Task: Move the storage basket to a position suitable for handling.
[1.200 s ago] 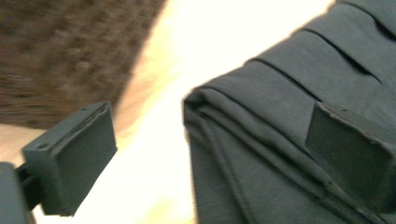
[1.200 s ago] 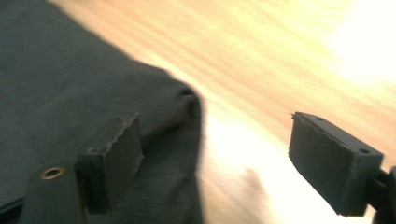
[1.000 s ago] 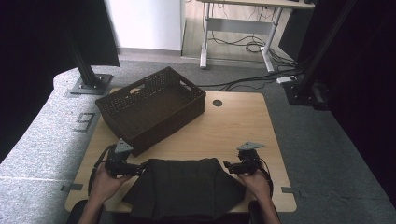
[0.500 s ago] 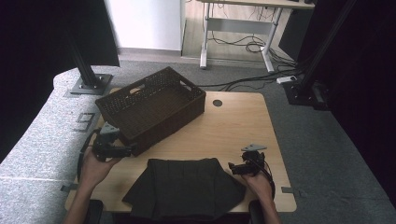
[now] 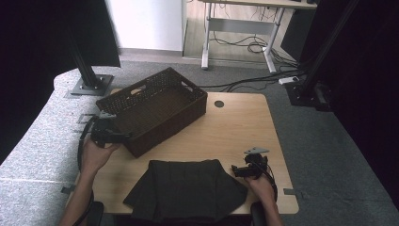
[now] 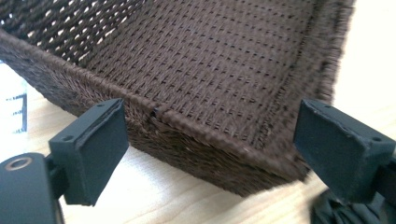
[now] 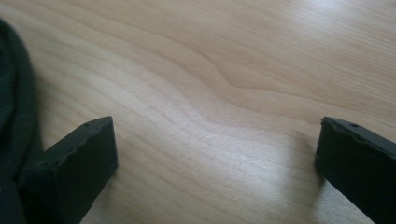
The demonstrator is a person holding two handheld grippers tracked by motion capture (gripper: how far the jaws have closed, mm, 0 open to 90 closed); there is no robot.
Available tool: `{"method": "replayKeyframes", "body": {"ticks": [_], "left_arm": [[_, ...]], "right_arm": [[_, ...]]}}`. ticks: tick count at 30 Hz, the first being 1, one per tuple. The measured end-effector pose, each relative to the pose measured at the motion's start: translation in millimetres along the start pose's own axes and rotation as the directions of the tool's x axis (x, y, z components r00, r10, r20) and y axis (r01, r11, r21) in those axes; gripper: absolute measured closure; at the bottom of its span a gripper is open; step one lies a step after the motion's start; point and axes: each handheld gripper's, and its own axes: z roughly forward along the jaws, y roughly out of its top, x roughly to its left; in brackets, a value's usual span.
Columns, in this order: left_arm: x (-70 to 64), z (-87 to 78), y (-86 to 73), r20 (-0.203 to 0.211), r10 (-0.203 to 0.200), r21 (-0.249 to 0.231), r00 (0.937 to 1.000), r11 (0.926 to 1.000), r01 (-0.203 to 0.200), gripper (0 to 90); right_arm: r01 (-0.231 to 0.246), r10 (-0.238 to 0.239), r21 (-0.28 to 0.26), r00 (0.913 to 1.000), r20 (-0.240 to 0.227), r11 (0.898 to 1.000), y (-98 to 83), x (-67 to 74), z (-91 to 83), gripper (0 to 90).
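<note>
A dark brown woven basket (image 5: pixel 155 110) stands empty on the left half of the wooden table (image 5: pixel 235 127). My left gripper (image 5: pixel 123 136) sits open at the basket's near-left corner; in the left gripper view the basket wall (image 6: pixel 210 154) lies between its spread jaws, apart from the pads (image 6: pixel 95 149). A folded black cloth (image 5: pixel 186 190) lies at the table's front edge. My right gripper (image 5: pixel 234 172) rests open just right of the cloth. The right gripper view has bare wood between the jaws and the cloth edge (image 7: pixel 14 93) at the left.
A round cable hole (image 5: pixel 219 103) sits in the table behind the basket. Black stand posts on base plates (image 5: pixel 89 87) rise at the far left and far right. A white desk frame and loose cables (image 5: pixel 244 44) lie on the floor beyond.
My left gripper has left the cloth's left side and moved up and left to the basket's near corner. The right gripper has shifted slightly down beside the cloth.
</note>
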Motion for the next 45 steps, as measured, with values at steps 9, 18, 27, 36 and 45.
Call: {"method": "replayKeyframes", "body": {"ticks": [9, 18, 27, 36, 45], "left_arm": [[6.4, 12.4, -4.1, -0.030, -0.058, 0.017, 0.9979, 0.9982, 0.058, 17.2], [0.7, 12.8, -0.8, -0.040, -0.045, 0.048, 0.9982, 0.9977, 0.047, 30.5], [3.5, 14.6, 1.8, -0.019, -0.017, 0.055, 0.9997, 0.9983, 0.018, 33.1], [5.9, 16.3, 3.4, -0.005, 0.003, 0.053, 1.0000, 0.9986, -0.002, 34.5], [4.2, 21.4, 8.9, 0.013, 0.045, 0.058, 0.9989, 0.9972, -0.046, 37.8]], "right_arm": [[-0.011, 0.011, -0.034, 0.9999, 0.007, 0.999, -3.0, -1.2, 0.7, 0.0], [-0.025, 0.026, -0.048, 0.9994, 0.021, 0.999, -3.6, -0.4, 1.7, 0.0], [-0.025, 0.026, -0.048, 0.9994, 0.022, 0.999, -3.5, -0.3, 1.9, 0.0], [-0.027, 0.028, -0.048, 0.9993, 0.024, 0.998, -3.4, -0.1, 2.0, 0.0], [-0.027, 0.028, -0.049, 0.9993, 0.024, 0.998, -3.4, -0.1, 2.0, 0.0]]}}
